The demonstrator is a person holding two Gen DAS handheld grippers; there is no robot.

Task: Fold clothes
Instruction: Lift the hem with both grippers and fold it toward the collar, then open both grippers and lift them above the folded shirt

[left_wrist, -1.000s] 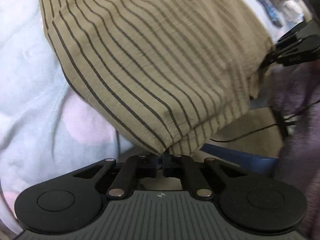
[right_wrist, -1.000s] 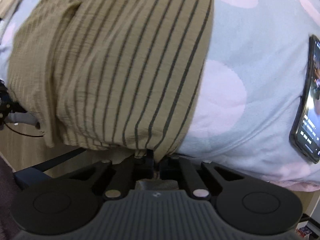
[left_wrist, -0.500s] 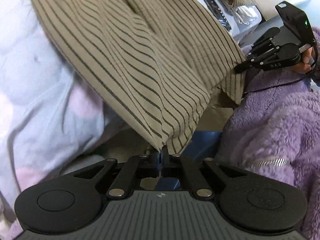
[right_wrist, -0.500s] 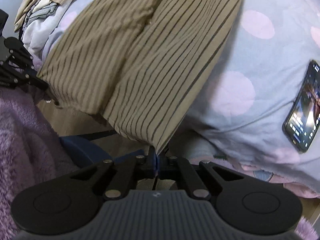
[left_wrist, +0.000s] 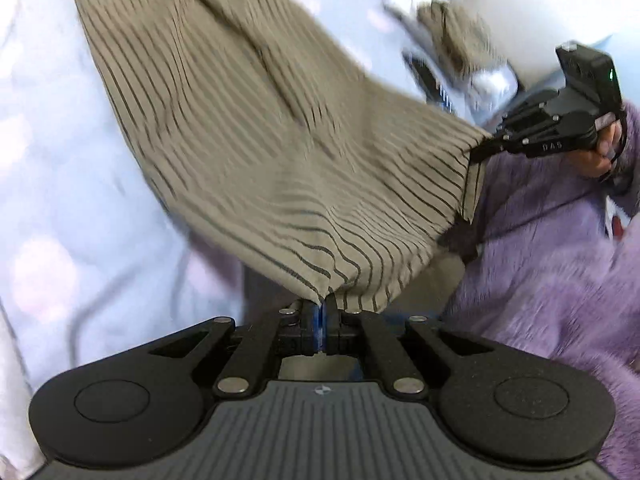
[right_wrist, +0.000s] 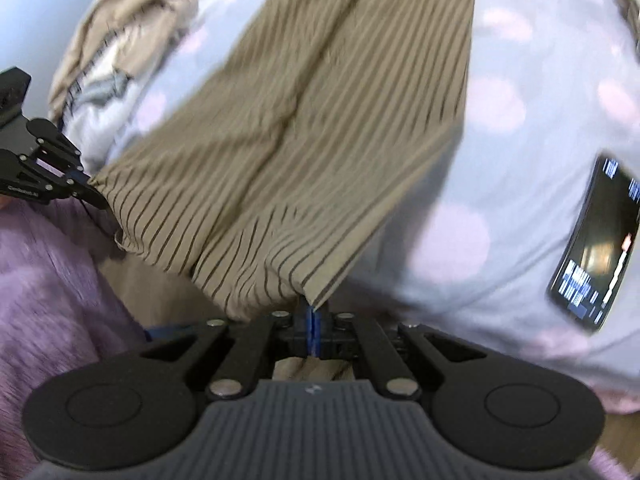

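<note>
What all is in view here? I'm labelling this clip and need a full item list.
striped garment: one, tan with dark stripes, near edge lifted, far part lying on the bedding.
bedding: one, pale blue with pink dots, under and around the garment.
phone: one, black, screen lit, on the bedding to the right in the right wrist view.
clothes pile: one heap, beige and grey, far side of the bedding.
left gripper: one, black, shut on one near corner of the garment.
right gripper: one, black, shut on the other near corner.
sleeve: purple, fluffy, person's arm beside the garment.
</note>
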